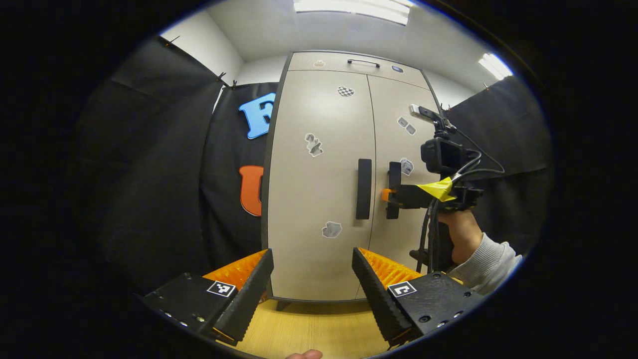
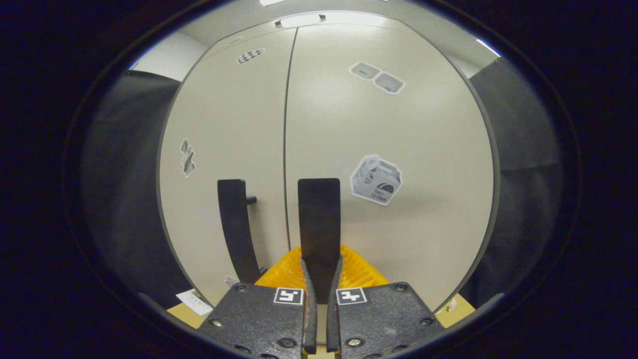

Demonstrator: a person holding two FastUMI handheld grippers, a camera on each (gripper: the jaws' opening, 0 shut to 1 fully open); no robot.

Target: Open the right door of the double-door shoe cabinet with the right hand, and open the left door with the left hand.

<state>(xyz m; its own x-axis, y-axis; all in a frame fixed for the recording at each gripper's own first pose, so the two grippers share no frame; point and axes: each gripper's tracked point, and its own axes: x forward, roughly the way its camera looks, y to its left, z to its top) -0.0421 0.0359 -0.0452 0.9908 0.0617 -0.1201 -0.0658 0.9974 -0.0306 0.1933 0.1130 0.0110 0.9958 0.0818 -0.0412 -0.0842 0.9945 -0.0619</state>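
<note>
The beige double-door shoe cabinet stands upright, and both doors look closed. The left door's dark vertical handle is beside the centre seam, with the right door's handle just past it. My left gripper is open, some way in front of the left door, nothing between its fingers. A hand holds my right gripper against the right door's handle. In the right gripper view the right gripper is shut on the right door's handle, and the left door's handle stands to its left.
Black cloth walls flank the cabinet on both sides. A light wooden floor runs up to the cabinet's base. A top drawer with a small handle sits above the doors. Cables hang below the right gripper.
</note>
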